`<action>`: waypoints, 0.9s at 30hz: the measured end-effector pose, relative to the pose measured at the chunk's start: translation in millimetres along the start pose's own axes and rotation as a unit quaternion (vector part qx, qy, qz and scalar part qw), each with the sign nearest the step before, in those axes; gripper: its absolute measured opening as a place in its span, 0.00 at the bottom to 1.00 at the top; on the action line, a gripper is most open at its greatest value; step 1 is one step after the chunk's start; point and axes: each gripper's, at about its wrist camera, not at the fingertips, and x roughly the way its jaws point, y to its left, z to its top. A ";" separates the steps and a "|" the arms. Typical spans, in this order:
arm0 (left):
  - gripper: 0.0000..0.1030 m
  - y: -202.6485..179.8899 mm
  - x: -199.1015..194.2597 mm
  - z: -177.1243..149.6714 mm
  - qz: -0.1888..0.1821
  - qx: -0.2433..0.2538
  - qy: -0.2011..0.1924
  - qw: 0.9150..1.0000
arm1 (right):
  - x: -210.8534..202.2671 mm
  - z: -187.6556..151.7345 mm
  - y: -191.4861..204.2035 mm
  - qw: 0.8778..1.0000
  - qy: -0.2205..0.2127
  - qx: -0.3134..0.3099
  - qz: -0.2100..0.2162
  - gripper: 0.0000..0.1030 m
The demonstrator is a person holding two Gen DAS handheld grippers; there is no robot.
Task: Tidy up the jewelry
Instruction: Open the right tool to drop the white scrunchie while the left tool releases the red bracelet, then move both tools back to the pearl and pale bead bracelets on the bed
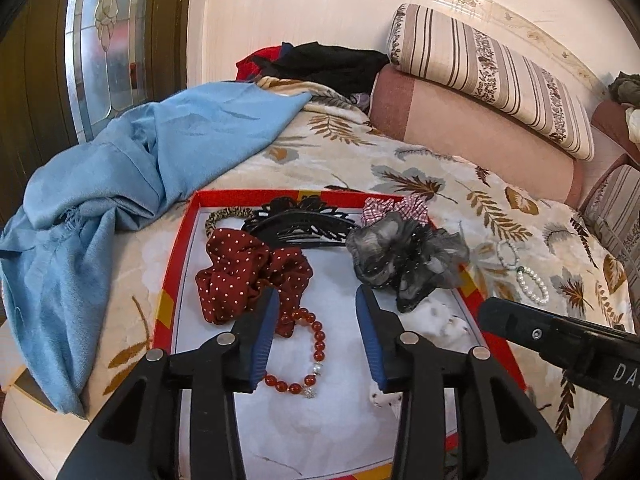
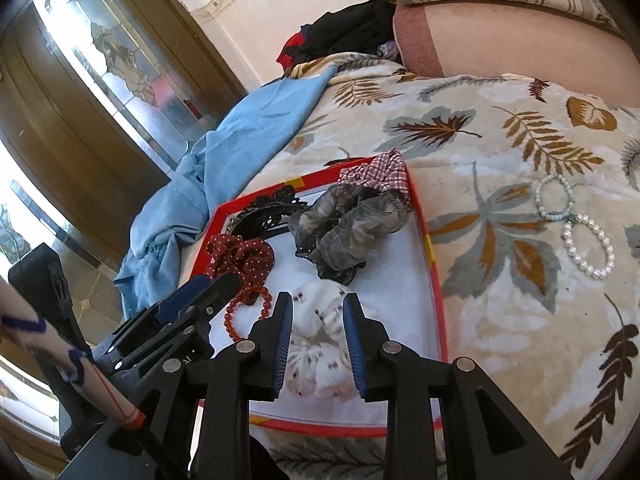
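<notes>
A red-rimmed tray lies on the bed. It holds a red bead bracelet, a dark red dotted scrunchie, a grey scrunchie, a checked scrunchie, a black comb clip and a white scrunchie. My left gripper is open above the red bracelet. My right gripper is open above the white scrunchie. A pearl bracelet and a pale bead bracelet lie on the blanket right of the tray.
A blue cloth is heaped left of the tray at the bed's edge. Pink and striped cushions line the back. Dark clothes lie at the far end. A door with a glass panel stands at left.
</notes>
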 end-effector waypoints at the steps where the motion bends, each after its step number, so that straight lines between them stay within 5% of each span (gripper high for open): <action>1: 0.40 -1.2 -2.3 0.0 0.000 0.001 -0.002 1.000 | -3.8 -0.6 -1.8 1.000 -0.002 0.004 0.001 0.28; 27: 0.47 -66.6 -47.2 0.4 0.002 0.078 -0.033 0.996 | -73.9 -22.3 -53.2 0.997 -0.050 0.062 0.006 0.33</action>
